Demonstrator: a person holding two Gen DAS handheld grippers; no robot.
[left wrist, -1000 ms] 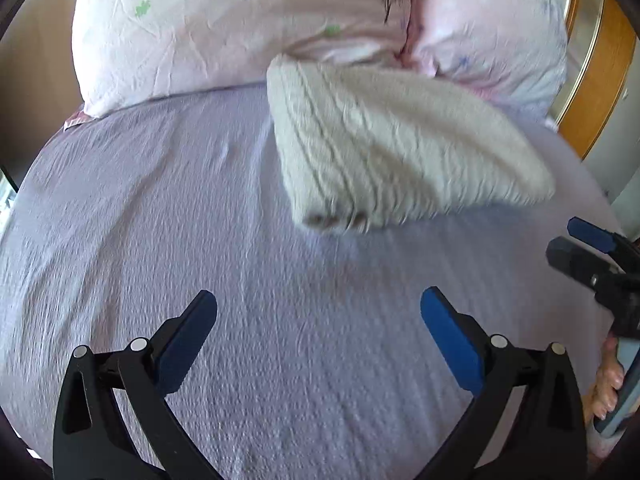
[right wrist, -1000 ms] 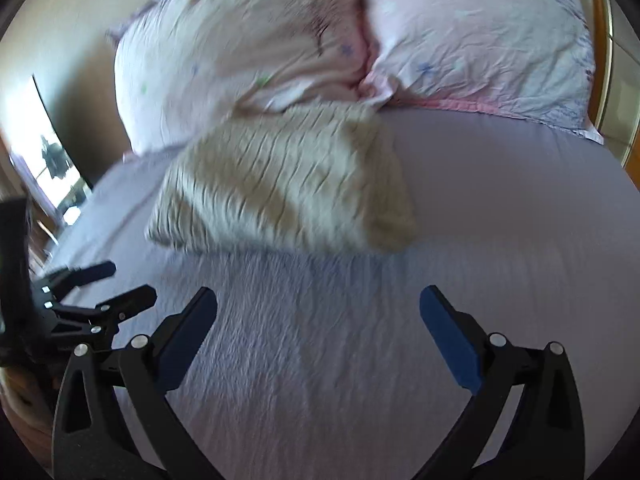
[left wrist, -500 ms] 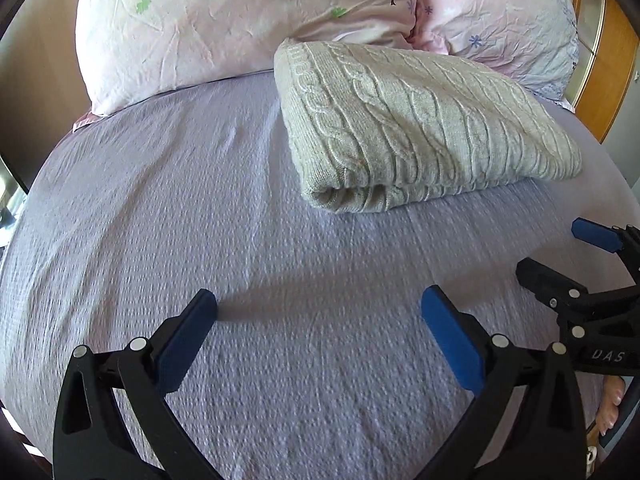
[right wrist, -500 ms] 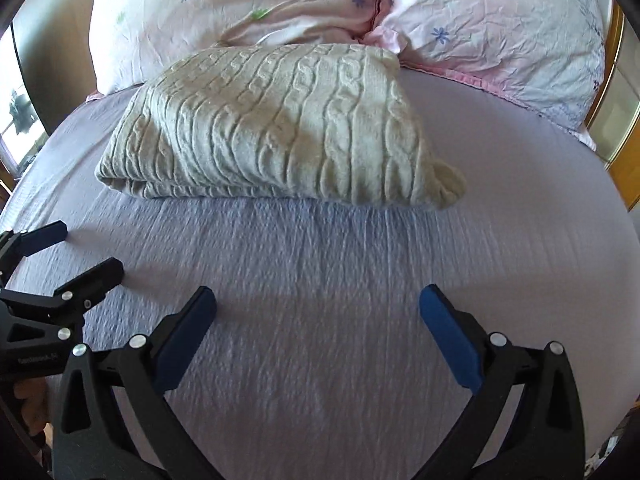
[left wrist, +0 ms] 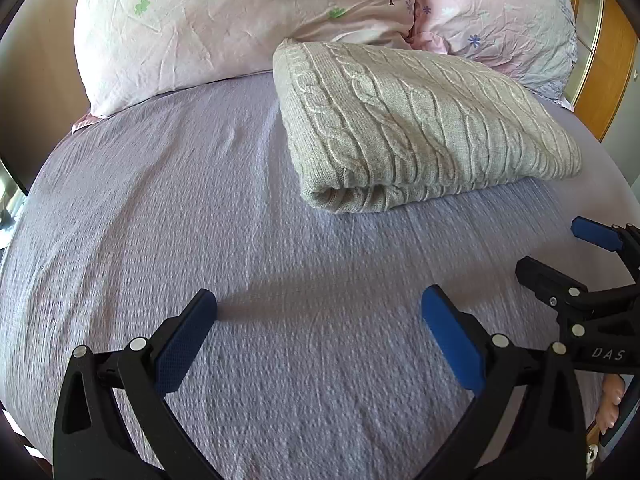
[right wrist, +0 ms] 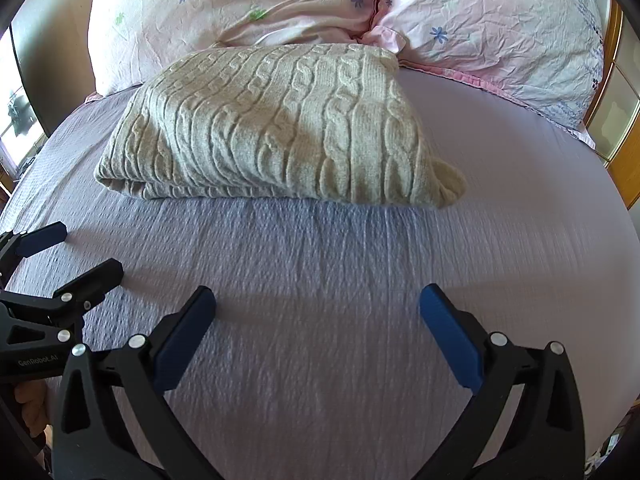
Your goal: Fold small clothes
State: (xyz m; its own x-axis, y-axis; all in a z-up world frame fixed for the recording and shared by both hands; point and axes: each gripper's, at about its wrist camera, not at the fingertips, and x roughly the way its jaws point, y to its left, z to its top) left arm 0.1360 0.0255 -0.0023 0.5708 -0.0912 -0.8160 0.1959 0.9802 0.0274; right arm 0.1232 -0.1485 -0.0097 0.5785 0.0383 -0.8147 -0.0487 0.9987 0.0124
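A cream cable-knit sweater [left wrist: 416, 120] lies folded into a thick bundle on the lilac bed sheet [left wrist: 200, 220], its far edge against the pillows. It also shows in the right wrist view [right wrist: 280, 124]. My left gripper [left wrist: 318, 320] is open and empty, held over bare sheet short of the sweater's rolled front edge. My right gripper [right wrist: 316, 316] is open and empty, also over bare sheet in front of the sweater. Each gripper shows at the edge of the other's view: the right one [left wrist: 560, 256], the left one [right wrist: 76, 248].
Two pink flowered pillows [left wrist: 240, 20] [right wrist: 500, 28] lean at the head of the bed behind the sweater. A wooden headboard or door frame [left wrist: 612, 60] stands at the far right. A dark frame and a bright window [right wrist: 20, 112] are at the left.
Both grippers have drawn nearer to the sweater and steadied; it now fills more of each view and is sharp. Both stay open. The sweater has not moved.
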